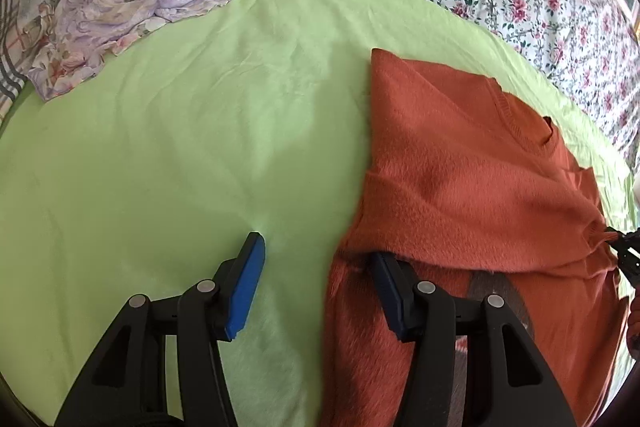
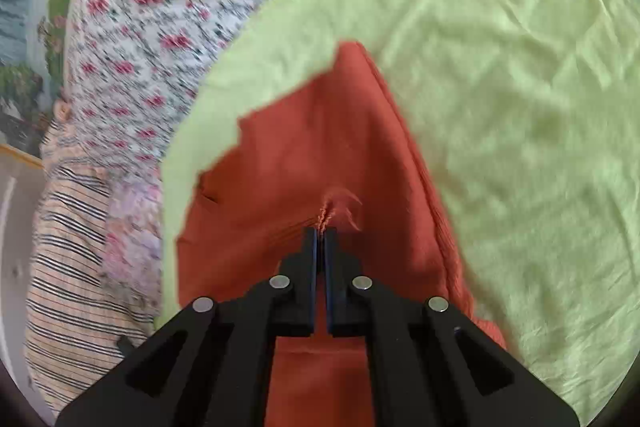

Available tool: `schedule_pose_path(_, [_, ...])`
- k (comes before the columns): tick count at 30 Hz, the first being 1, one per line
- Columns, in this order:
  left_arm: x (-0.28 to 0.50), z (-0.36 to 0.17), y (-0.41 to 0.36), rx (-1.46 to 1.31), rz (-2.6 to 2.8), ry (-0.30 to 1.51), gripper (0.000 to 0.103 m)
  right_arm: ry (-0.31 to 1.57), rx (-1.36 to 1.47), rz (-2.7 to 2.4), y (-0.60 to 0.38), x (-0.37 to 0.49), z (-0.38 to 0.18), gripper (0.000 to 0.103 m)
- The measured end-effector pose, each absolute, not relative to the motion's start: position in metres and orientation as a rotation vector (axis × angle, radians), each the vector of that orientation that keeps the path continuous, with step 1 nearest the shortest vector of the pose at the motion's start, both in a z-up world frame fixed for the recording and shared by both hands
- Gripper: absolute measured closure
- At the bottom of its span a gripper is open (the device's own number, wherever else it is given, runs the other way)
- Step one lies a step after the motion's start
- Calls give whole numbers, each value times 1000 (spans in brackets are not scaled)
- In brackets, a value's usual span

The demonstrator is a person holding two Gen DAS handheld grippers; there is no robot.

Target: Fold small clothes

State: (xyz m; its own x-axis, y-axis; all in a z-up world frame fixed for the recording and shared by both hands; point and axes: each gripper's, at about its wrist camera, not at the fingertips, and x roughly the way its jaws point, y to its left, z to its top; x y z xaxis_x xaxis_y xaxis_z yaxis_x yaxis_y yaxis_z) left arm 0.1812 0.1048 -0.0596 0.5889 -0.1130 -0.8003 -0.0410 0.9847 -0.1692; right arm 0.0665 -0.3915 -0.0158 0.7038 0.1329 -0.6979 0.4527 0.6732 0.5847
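On a bed's green sheet (image 1: 180, 147), the left gripper (image 1: 316, 267) stands half open, holding nothing, one finger under the orange sweater (image 1: 460, 179) toward the sheet's right edge, whose fabric the right gripper (image 2: 321, 233) pinches; no writing readable.

Bright, soft daylight; fisheye-bent dark corners; motion blur across the right wrist view.

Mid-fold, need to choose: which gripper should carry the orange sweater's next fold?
Right. The right gripper is shut on the orange sweater; the left gripper is open, gripping nothing.
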Motion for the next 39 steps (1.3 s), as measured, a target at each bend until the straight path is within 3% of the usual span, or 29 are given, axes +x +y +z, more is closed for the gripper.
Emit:
schedule_pose_path(4, [179, -56, 96, -114, -41, 932, 49, 811, 749, -216, -374, 75, -17, 96])
schedule_pose_path(8, [176, -52, 78, -45, -144, 971, 49, 807, 706, -203, -365, 77, -19, 81])
schedule_pose_path(11, [161, -36, 79, -55, -263, 948, 49, 798, 680, -197, -362, 71, -14, 76])
schedule_pose_path(14, [163, -17, 89, -107, -309, 916, 38, 793, 658, -196, -363, 67, -9, 64])
schedule_pose_path(19, [234, -11, 83, -140, -326, 970, 26, 766, 661, -172, -367, 69, -2, 54])
schedule_pose_path(25, [319, -57, 62, -154, -367, 1133, 28, 747, 707, -138, -372, 66, -5, 47])
schedule_pose_path(26, [321, -58, 60, -140, -364, 1113, 34, 743, 712, -136, -373, 65, -4, 47])
schedule_pose_path(27, [320, -57, 56, -116, -365, 1089, 59, 738, 714, -138, -373, 63, -3, 47])
schedule_pose_path(28, [320, -57, 52, -102, -369, 1079, 71, 733, 713, -136, -374, 62, -2, 46])
schedule_pose_path(30, [318, -59, 50, -107, -370, 1062, 89, 729, 705, -131, -374, 62, -3, 42])
schedule_pose_path(31, [315, -58, 49, -97, -362, 1041, 92, 743, 686, -143, -373, 66, -6, 42])
schedule_pose_path(34, [311, -54, 47, -89, -333, 1002, 94, 787, 619, -138, -368, 79, -10, 43])
schedule_pose_path(35, [312, -53, 48, -90, -327, 995, 94, 802, 583, -140, -364, 84, -10, 57])
schedule_pose_path(36, [311, -48, 50, -94, -321, 984, 95, 830, 548, -137, -361, 89, -11, 92])
schedule_pose_path(39, [311, -43, 58, -106, -300, 960, 95, 726, 484, -109, -350, 78, 18, 96])
